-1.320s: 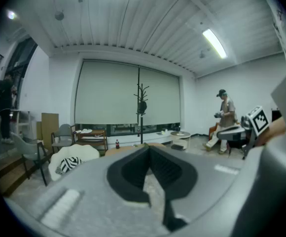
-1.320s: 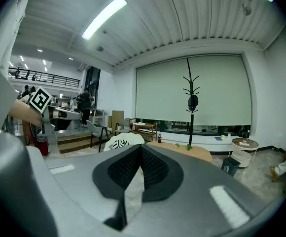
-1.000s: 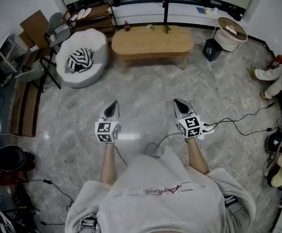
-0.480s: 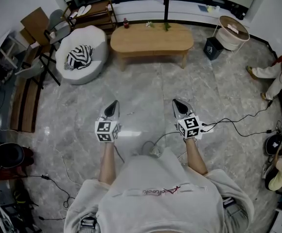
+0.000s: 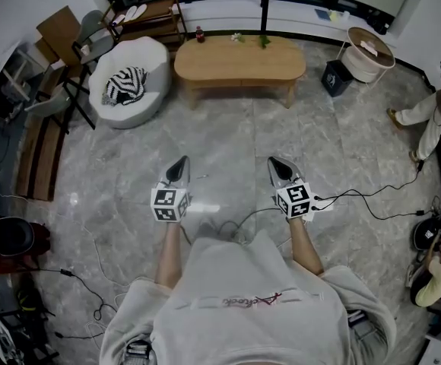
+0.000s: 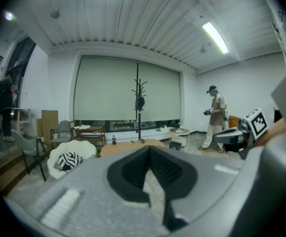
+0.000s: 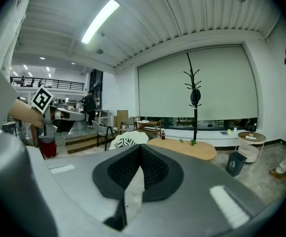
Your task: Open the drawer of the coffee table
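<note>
A long oval wooden coffee table (image 5: 239,58) stands at the far side of the marble floor; its drawer is not distinguishable from here. The table also shows in the left gripper view as a coffee table (image 6: 128,144) and in the right gripper view as a coffee table (image 7: 187,148), both well ahead of the jaws. My left gripper (image 5: 179,163) and right gripper (image 5: 274,163) are held side by side in mid-air, several steps short of the table. Both are shut with nothing between their tips.
A white round armchair (image 5: 129,82) with a striped cushion sits left of the table, with chairs (image 5: 84,52) behind it. A bin (image 5: 334,77) and round side table (image 5: 369,52) stand to the right. A black coat stand (image 5: 264,6) is behind. Cables (image 5: 365,196) cross the floor; a person (image 5: 433,112) stands at right.
Both grippers have advanced a little toward the coffee table, staying shut and side by side. The person at the right edge has shifted.
</note>
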Action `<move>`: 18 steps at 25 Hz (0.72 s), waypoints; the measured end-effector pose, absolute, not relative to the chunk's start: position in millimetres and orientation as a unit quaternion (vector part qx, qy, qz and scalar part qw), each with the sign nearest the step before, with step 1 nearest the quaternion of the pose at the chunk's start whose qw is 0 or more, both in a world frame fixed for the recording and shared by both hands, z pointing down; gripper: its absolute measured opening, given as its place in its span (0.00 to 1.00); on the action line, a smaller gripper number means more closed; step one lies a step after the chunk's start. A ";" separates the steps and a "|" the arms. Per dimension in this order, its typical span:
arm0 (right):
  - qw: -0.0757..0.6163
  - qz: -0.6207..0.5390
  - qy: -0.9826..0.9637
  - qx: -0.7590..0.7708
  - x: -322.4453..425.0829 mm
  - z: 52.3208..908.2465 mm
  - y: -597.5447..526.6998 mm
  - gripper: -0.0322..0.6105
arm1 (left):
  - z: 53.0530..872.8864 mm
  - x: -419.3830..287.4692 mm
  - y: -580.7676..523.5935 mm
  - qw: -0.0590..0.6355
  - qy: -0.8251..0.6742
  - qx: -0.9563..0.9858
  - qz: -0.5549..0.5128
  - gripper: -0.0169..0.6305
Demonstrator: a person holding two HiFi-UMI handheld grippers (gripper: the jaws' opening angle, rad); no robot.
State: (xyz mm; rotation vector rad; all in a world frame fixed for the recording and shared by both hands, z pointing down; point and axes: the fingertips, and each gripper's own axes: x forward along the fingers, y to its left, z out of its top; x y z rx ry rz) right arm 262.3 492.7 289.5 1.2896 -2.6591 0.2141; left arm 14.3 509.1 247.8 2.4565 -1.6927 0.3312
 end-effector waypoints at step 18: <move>0.090 0.073 -0.888 0.444 264.8 292.9 455.9 0.06 | 250.6 16.3 468.3 0.070 -0.554 0.823 0.105 0.02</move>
